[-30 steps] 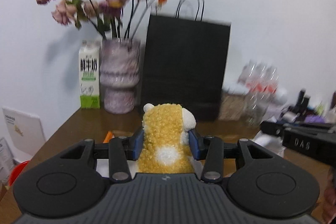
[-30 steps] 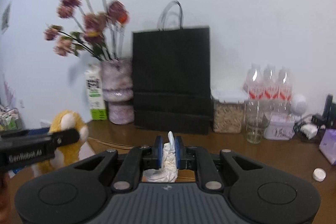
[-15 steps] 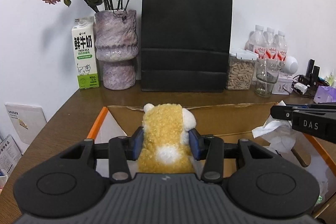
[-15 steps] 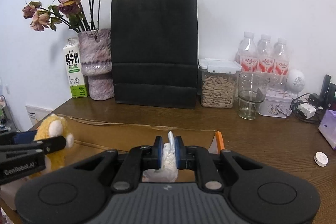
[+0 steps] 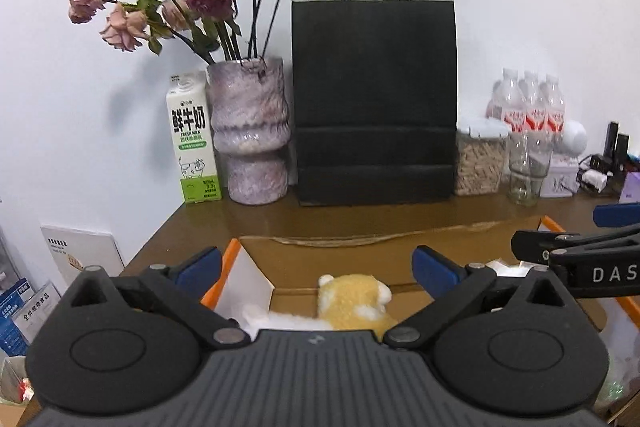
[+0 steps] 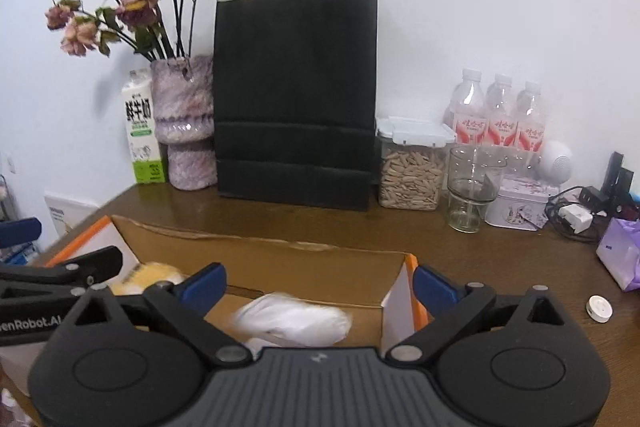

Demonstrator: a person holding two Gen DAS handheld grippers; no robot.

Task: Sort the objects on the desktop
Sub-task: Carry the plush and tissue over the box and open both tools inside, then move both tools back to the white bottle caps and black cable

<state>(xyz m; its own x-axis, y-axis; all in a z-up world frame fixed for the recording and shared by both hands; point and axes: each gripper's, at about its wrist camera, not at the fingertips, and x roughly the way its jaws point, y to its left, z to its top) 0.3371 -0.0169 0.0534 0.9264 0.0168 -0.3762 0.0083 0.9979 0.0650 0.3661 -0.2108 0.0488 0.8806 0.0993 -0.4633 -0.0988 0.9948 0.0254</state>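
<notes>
An open cardboard box [image 5: 360, 239] with orange-edged flaps sits on the brown desk; it also shows in the right wrist view [image 6: 312, 255]. My left gripper [image 5: 318, 265] is open above it, and a yellow plush toy [image 5: 352, 301] lies in the box below the jaws. My right gripper [image 6: 318, 285] is open too, over a white crumpled tissue [image 6: 296, 319] that lies blurred in the box. The plush toy [image 6: 154, 273] shows at the left of the right wrist view, behind the left gripper's finger [image 6: 96, 259].
Along the wall stand a milk carton [image 5: 194, 139], a vase of dried roses [image 5: 250, 131], a black paper bag [image 5: 374, 103], a seed jar [image 6: 412, 169], a glass [image 6: 470, 193], water bottles [image 6: 498, 115] and a tin [image 6: 520, 203]. A small white cap [image 6: 599, 307] lies at the right.
Both grippers have opened. The plush toy has dropped out of the left jaws into the box, and the tissue has dropped out of the right jaws into the box.
</notes>
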